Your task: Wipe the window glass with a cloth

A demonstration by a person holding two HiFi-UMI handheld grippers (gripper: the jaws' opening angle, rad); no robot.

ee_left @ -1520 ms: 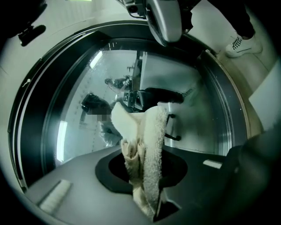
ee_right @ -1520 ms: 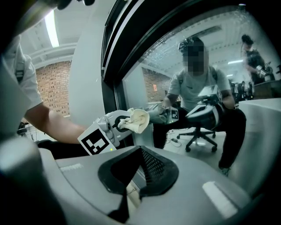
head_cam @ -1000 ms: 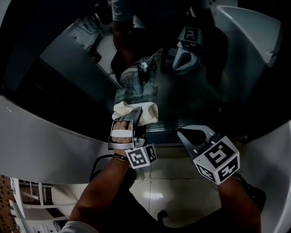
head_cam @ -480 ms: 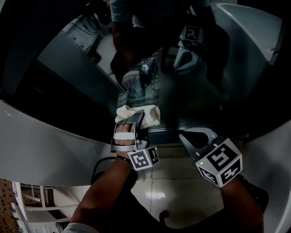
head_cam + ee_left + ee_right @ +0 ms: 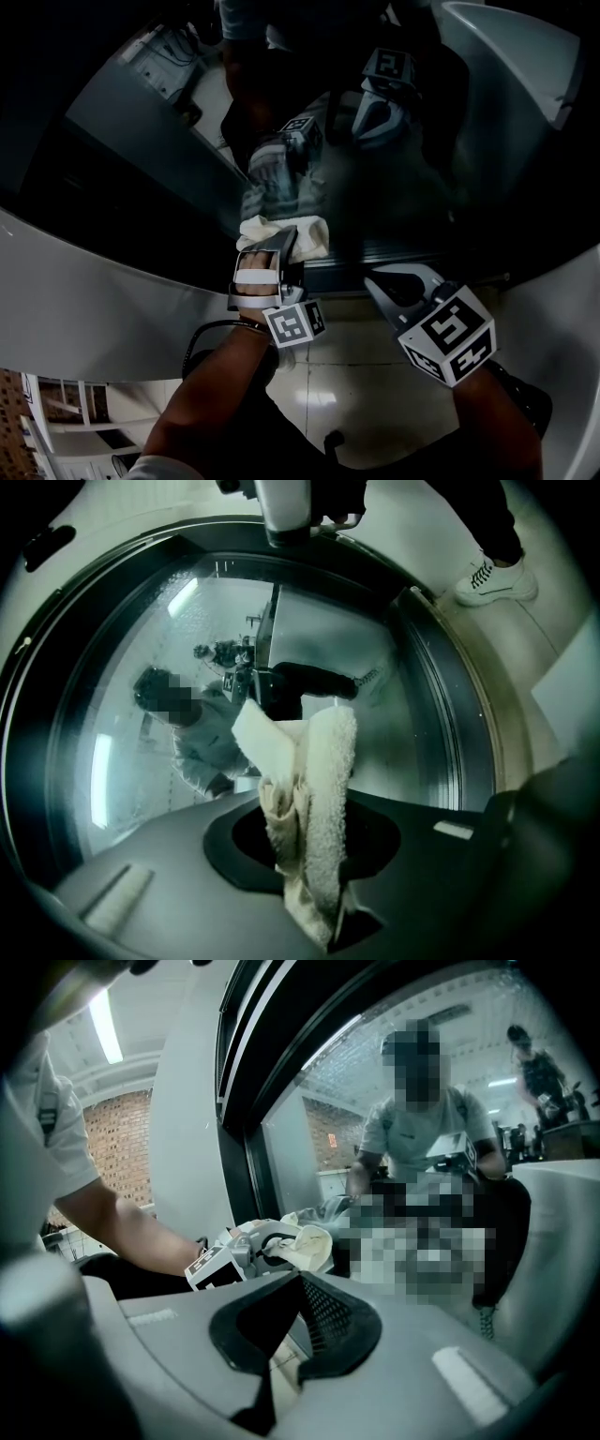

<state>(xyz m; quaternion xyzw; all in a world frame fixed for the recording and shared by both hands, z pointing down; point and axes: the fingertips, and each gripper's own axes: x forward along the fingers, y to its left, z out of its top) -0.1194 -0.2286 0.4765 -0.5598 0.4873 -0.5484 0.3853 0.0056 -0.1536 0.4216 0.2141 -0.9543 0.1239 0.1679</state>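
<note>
Two grippers are up at the window, each carrying a cube printed with black-and-white square patterns. The left gripper (image 5: 274,247) is clamped tight on a cloth (image 5: 317,789), a cream terry rag with a nubby pile, folded and bunched into a thick wad that sticks out past the jaw tips. The front of that wad presses against the window glass (image 5: 403,178) low down, just above the dark bottom rail (image 5: 328,274). The glass is smooth, dark and shiny, and mirrors both grippers and the cloth. Around it runs a black inner rim, then a wide, smooth, pale grey frame (image 5: 94,281) with a curved outline.

The right gripper (image 5: 401,287) hangs just beside the left one, a little back from the glass, its jaws closed together with nothing between them. One inner jaw face shows a fine cross-hatched grip pattern. The gripper bodies are matte grey plastic.

Glossy pale floor tiles (image 5: 347,375) with thin dark joints lie below the arms.
</note>
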